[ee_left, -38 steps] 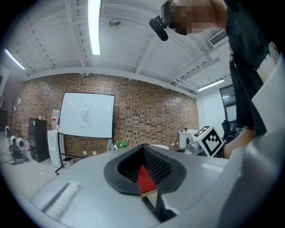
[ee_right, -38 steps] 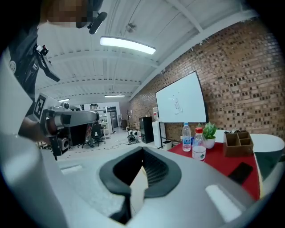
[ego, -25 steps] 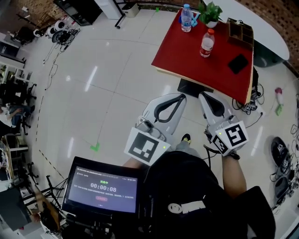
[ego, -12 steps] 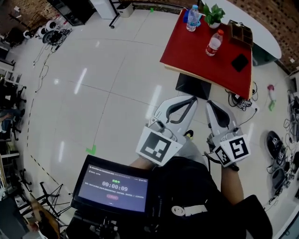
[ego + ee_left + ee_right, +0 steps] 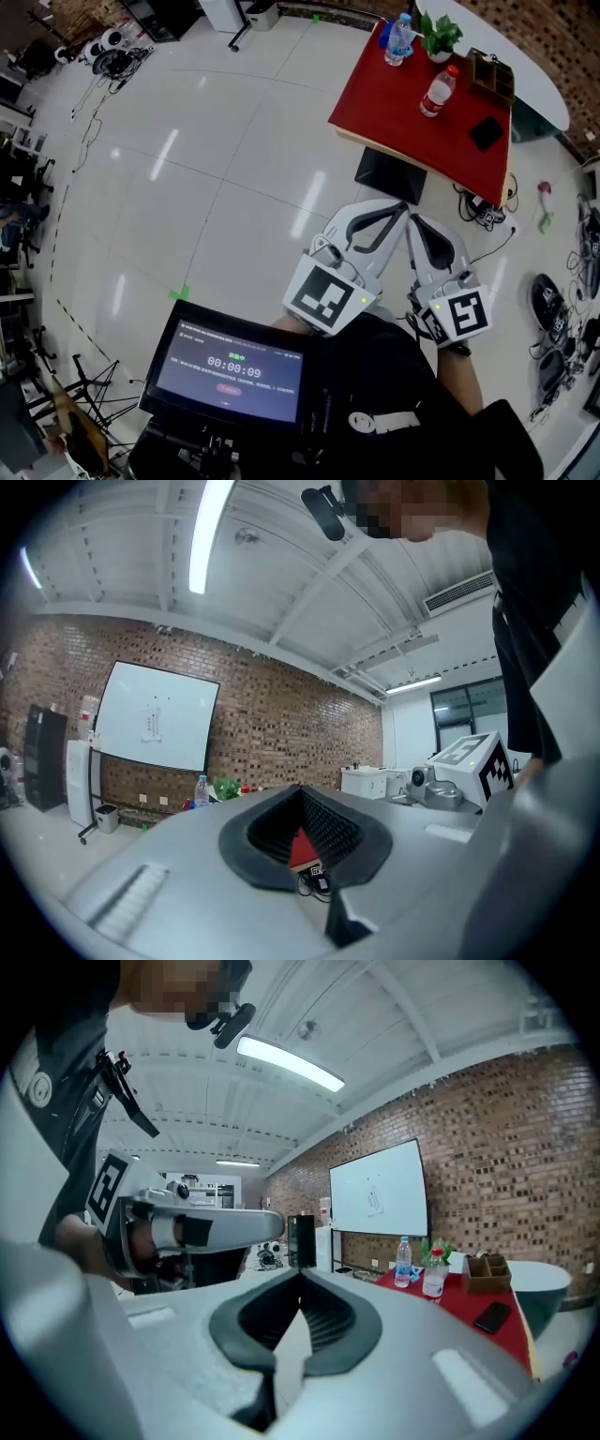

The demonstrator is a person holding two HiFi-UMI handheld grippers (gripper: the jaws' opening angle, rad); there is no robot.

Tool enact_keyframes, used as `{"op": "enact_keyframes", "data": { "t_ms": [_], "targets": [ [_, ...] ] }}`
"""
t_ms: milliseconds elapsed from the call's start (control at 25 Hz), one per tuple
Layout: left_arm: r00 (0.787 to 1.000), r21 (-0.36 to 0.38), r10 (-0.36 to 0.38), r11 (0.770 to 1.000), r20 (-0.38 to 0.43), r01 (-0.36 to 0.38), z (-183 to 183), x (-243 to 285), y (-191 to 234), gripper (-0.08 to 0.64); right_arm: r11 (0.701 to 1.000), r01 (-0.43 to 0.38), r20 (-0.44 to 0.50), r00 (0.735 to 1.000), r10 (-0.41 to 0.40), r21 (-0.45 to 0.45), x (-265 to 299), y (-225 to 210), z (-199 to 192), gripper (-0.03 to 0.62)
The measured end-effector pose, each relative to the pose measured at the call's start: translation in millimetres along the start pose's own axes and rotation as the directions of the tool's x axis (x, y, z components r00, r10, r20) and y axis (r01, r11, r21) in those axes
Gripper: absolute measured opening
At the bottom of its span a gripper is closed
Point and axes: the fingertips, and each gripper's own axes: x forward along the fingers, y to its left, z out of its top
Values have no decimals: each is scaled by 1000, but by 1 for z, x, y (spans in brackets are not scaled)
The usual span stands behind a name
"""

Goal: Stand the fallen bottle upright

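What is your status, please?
Left gripper and right gripper shut, empty, short of red table. Blue-capped bottle and red-capped bottle upright on it; none fallen. Nothing in the way.

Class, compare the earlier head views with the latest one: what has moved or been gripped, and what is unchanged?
The left gripper has swung rightwards in the head view, so its tip now sits close beside the right gripper. The timer on the screen has ticked on. Nothing was gripped: both grippers stay shut and empty. On the red table, the blue-labelled bottle and the red-capped bottle stand upright, untouched.
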Motion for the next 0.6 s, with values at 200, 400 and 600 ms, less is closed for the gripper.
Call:
{"op": "enact_keyframes", "data": {
  "t_ms": [200,400,600],
  "targets": [
    [1000,38,-23,999,3,22,5,23,-23,0,997,24,63,998,-29,70,-22,-32,12,4],
    [1000,54,-21,998,-4,21,6,39,-41,-1,996,54,95,994,-61,78,-42,-58,15,5],
    [999,58,-38,998,-17,39,4,51,-55,-1,995,62,118,990,-72,84,-52,-67,18,5]
  ]
}}
